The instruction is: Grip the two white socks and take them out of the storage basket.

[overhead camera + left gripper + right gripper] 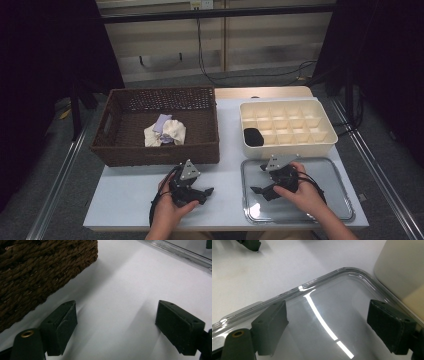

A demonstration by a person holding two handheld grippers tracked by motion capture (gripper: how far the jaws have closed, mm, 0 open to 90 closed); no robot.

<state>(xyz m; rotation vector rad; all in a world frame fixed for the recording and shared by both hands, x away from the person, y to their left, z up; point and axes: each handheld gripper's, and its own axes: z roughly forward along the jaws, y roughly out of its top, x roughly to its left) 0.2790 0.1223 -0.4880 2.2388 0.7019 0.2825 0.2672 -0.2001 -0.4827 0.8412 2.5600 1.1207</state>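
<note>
The right gripper (263, 186) hangs low over the clear plastic lid (330, 172) that lies flat on the counter (225, 150) at the person's right, just in front of the cream divided box (320, 142). Its jaws stand wide apart with nothing between them; in the right gripper view they frame the lid's (332, 315) glossy face near its rounded corner, and the box wall (397, 270) rises just past that corner.

The left gripper (202, 192) rests by the counter's near edge, well apart from the lid, jaws also spread wide and empty over bare white surface. In the left gripper view the brown wicker basket (37, 270) looms close on one side.

The basket (125, 150) fills the counter's left half, and crumpled cloths (165, 131), white and pale lilac, lie in its middle. The box holds rows of small compartments; a black item (253, 136) sits in a compartment at its front left corner. Nothing stands between either gripper and the lid.

The counter is white and matt. Behind it, cables (210, 75) hang down a pale wall, with dark curtains at both sides and grey floor below.
</note>
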